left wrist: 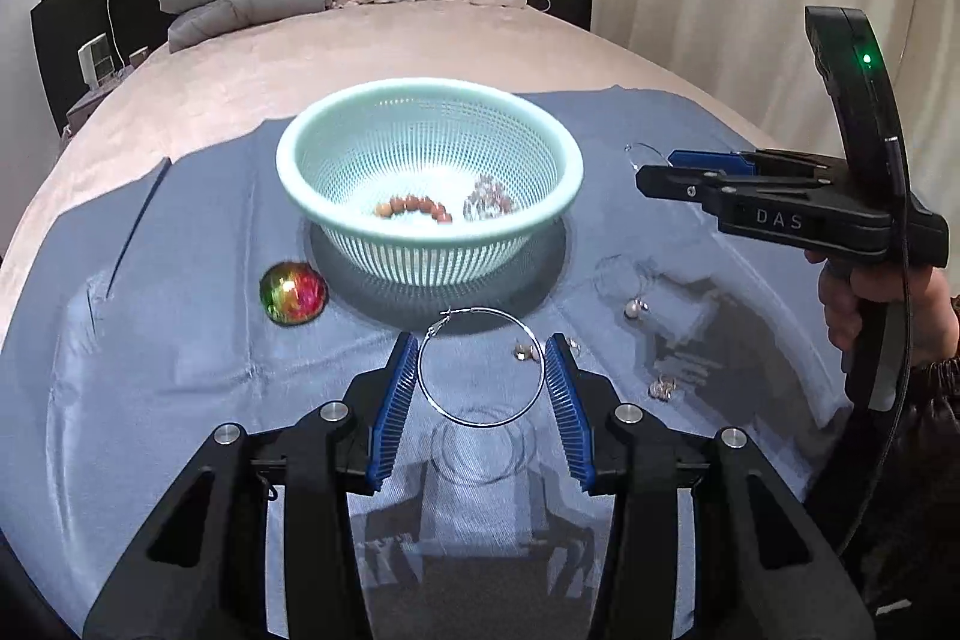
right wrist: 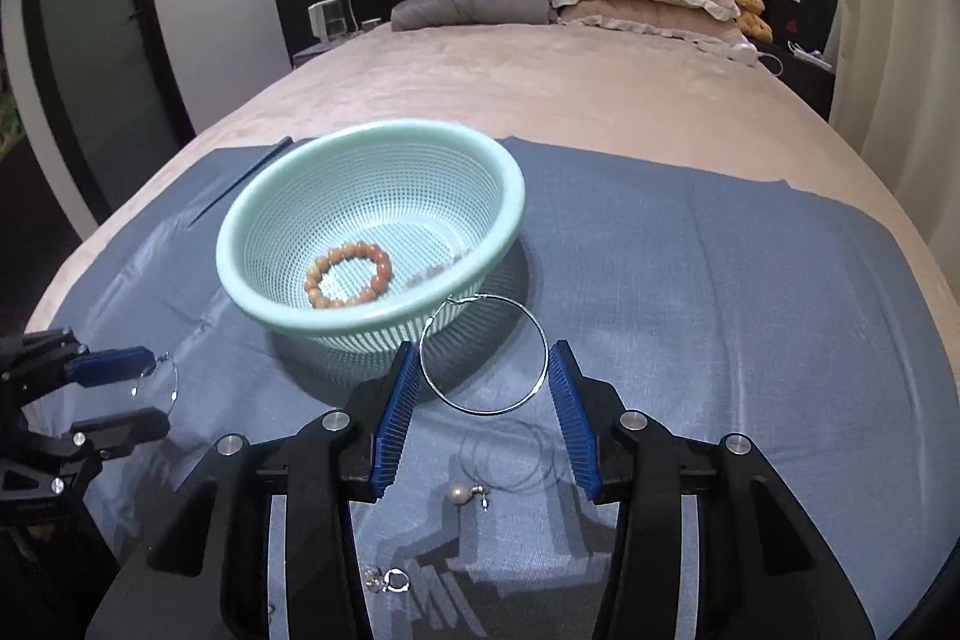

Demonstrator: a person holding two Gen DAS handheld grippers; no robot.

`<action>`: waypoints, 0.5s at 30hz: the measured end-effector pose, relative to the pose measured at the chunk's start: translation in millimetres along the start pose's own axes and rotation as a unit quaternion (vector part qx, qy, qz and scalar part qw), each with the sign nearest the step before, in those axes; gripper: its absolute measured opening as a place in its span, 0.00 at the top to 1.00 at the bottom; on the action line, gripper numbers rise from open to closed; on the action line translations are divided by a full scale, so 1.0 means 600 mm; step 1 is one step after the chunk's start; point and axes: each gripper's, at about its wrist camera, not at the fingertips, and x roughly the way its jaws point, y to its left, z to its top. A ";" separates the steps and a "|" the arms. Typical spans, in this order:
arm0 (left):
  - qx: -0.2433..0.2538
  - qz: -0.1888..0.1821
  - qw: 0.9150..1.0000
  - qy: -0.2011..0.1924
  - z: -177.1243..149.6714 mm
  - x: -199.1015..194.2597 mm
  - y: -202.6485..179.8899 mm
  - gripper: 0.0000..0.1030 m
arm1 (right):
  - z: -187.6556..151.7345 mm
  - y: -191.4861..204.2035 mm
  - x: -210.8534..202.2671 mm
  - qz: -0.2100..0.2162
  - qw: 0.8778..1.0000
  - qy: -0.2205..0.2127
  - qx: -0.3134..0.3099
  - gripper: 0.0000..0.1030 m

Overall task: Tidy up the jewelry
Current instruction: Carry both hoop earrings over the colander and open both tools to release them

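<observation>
Your stock, counted:

Two hoops, thin silver wire, round. One sits across your left gripper (left wrist: 480, 370) at lower centre of the left view, clamped edge to edge between the ribbed blue pads, raised off the cloth with its shadow below. The other hoop (right wrist: 483, 355) sits the same way in your right gripper (right wrist: 483, 370), lower centre of the right view. Both sets of jaws stand partly closed, each pressing on its hoop.

One basket (left wrist: 336, 124), pale green perforated plastic, round, centre of the left view. In it: one bracelet (right wrist: 348, 274) of round orange-brown beads, and one second beaded piece (left wrist: 489, 202), pale and too blurred to read.

One ball (left wrist: 294, 292), glossy, red and green, left of the basket.

One pearl earring (right wrist: 459, 493), round, on a metal fitting, lower centre of the right view.

Small metal pieces (left wrist: 662, 387) at lower right of the left view; number uncertain.

One cloth (right wrist: 720, 280), blue-grey, woven, creased, spread on the bed.
</observation>
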 end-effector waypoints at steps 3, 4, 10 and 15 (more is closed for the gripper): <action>0.016 0.041 0.999 -0.028 0.043 -0.008 0.008 0.57 | 0.030 0.007 0.001 0.010 1.000 -0.010 -0.006 0.59; 0.020 0.048 0.998 -0.034 0.059 -0.008 0.012 0.56 | 0.041 0.009 0.003 0.011 1.000 -0.013 -0.011 0.59; 0.036 0.067 0.996 -0.042 0.143 0.026 0.039 0.56 | 0.097 0.022 0.038 0.018 0.999 -0.019 -0.026 0.59; 0.021 0.066 0.997 -0.022 0.177 0.075 0.068 0.56 | 0.119 0.029 0.083 0.023 0.999 -0.006 -0.039 0.59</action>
